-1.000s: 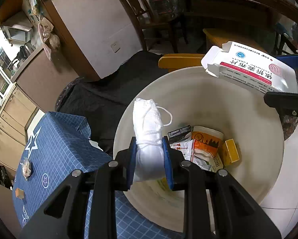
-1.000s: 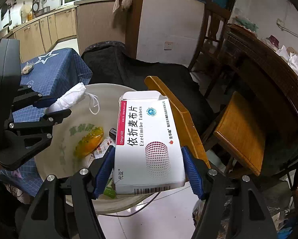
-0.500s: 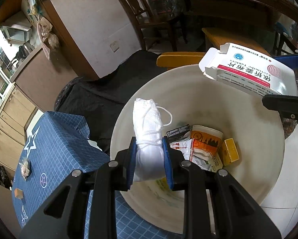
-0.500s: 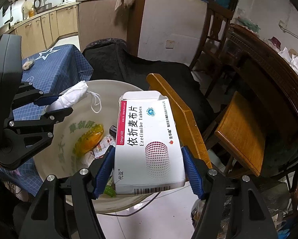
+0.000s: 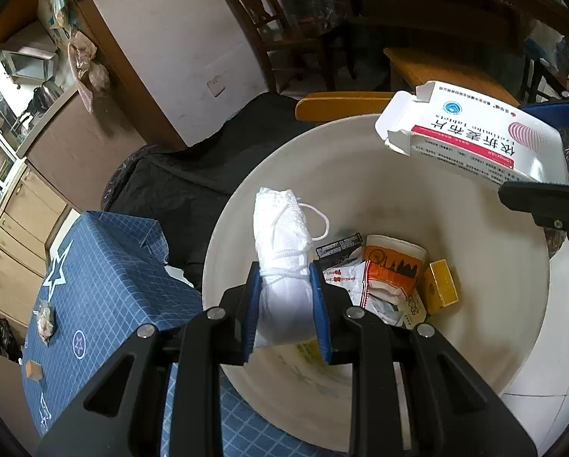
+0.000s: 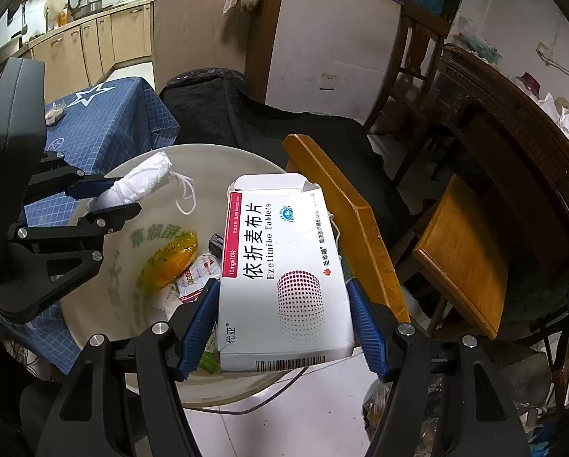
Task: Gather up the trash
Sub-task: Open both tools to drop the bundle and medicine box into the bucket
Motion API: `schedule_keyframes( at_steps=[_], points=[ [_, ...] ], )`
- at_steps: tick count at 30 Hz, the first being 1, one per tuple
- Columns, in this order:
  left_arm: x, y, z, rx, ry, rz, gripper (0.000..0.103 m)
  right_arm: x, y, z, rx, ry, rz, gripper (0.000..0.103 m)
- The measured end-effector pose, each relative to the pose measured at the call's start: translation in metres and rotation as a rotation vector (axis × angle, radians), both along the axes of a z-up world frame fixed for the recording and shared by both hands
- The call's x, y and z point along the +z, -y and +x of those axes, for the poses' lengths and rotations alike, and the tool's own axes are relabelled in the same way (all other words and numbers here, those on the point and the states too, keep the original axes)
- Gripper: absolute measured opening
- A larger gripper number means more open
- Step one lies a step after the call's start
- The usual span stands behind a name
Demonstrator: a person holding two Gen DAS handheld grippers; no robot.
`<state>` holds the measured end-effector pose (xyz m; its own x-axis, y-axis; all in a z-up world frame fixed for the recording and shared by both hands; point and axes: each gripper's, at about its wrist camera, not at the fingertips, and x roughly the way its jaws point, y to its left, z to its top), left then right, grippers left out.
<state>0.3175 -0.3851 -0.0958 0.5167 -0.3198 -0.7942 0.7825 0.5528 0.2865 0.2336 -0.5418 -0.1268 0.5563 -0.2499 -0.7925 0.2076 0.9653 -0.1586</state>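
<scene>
Item: white bin (image 5: pixel 379 175). We find nothing changed over the last second: left gripper (image 5: pixel 284 304) stays clamped on a rolled face mask (image 5: pixel 282 251), right gripper (image 6: pixel 284 320) on a tablet box (image 6: pixel 280 266) (both above the bin); release pending, we judge.

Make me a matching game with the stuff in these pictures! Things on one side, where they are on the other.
Things:
1. rolled mask
2. pill box
3. orange cup
4. star cloth

Places:
A. lying at the bottom of the bin
B. pinched in the left tongs
C. spread on the table beside the bin
D. pinched in the right tongs

Pairs: 1-B, 2-D, 3-A, 4-C
</scene>
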Motion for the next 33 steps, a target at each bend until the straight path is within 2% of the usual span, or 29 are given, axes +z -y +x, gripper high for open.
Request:
schedule_keyframes(
  at_steps=[7,22,29,33],
  points=[
    [-0.001,0.0,0.001,0.003,-0.002,0.0,0.024,-0.004,-0.004,0.002,0.01,-0.015,-0.026,0.068],
    [-0.004,0.002,0.002,0.001,-0.002,0.007,0.024,-0.007,0.001,0.007,0.012,-0.015,-0.009,0.068],
    [0.0,-0.002,0.014,0.038,-0.036,-0.03,0.033,-0.01,0.001,0.012,0.019,-0.028,-0.007,0.071],
    [-0.002,-0.004,0.014,0.038,-0.036,-0.026,0.033,-0.009,0.002,0.012,0.016,-0.017,-0.004,0.071]
  ],
)
